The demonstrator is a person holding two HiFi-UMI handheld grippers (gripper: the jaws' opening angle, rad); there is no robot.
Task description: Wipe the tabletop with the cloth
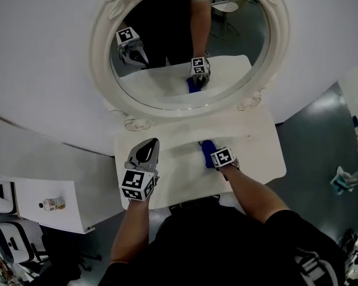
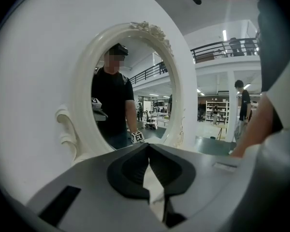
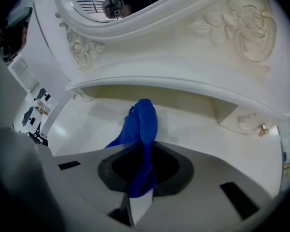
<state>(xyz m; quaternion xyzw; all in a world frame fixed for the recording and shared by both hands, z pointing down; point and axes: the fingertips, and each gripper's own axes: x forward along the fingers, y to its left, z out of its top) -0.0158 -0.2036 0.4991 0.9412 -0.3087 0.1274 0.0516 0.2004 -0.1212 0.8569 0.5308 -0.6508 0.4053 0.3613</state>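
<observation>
Head view looks down on a white tabletop (image 1: 256, 148) under an oval mirror (image 1: 99, 46) with a carved cream frame. The left gripper (image 1: 148, 148) hovers over the table's left part and the right gripper (image 1: 215, 157) is near the middle, with a blue cloth (image 1: 207, 152) bunched at its tip on the surface. The glass reflects both grippers and the cloth.

Left gripper view adds that its jaws are pressed together with nothing between them. It faces the mirror and, to the right of it, an open hall with a railed upper floor, shelves and a person (image 2: 242, 102) standing far off.

Right gripper view shows its jaws clamped on the cloth, which sticks out ahead onto the tabletop below the frame's carved flowers. A small gold knob (image 3: 262, 129) sits at the right.

Grey floor surrounds the table. A white cabinet (image 1: 30, 202) at the left carries a small bottle (image 1: 52, 204).
</observation>
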